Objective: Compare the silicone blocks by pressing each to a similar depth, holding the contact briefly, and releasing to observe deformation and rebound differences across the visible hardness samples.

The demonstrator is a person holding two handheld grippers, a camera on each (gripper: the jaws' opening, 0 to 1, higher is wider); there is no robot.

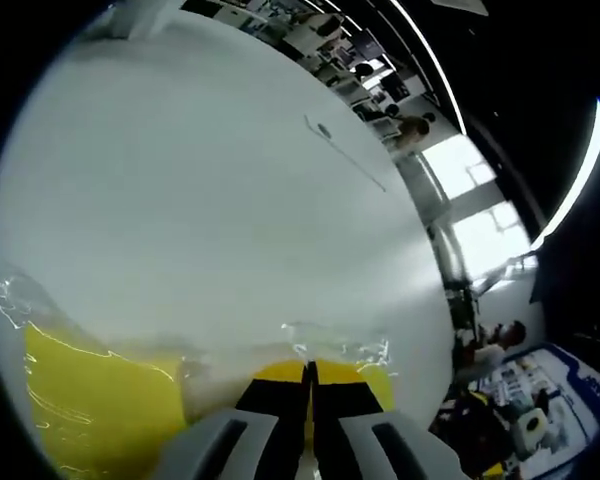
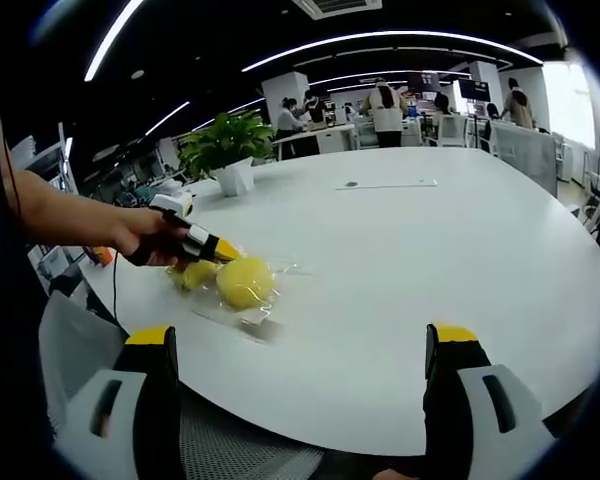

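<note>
In the right gripper view a person's hand (image 2: 145,238) reaches in from the left, holding the left gripper (image 2: 212,248) with its tip against a yellow silicone block (image 2: 246,281) in a clear plastic bag (image 2: 265,315), which lies near the left edge of a large round white table (image 2: 430,260). A second, smaller yellow block (image 2: 196,273) sits just beside it, under the gripper. Behind stand a potted plant (image 2: 225,145) and, farther right, people at desks under ceiling light strips. The right gripper (image 2: 305,400) hangs over the near table edge, jaws wide apart and empty.

In the left gripper view the jaws are pressed together, touching yellow silicone (image 1: 90,400) beneath crinkled clear plastic (image 1: 335,345); whether anything is pinched between them cannot be told. The bare white tabletop (image 1: 220,180) spreads beyond, with bright windows at right.
</note>
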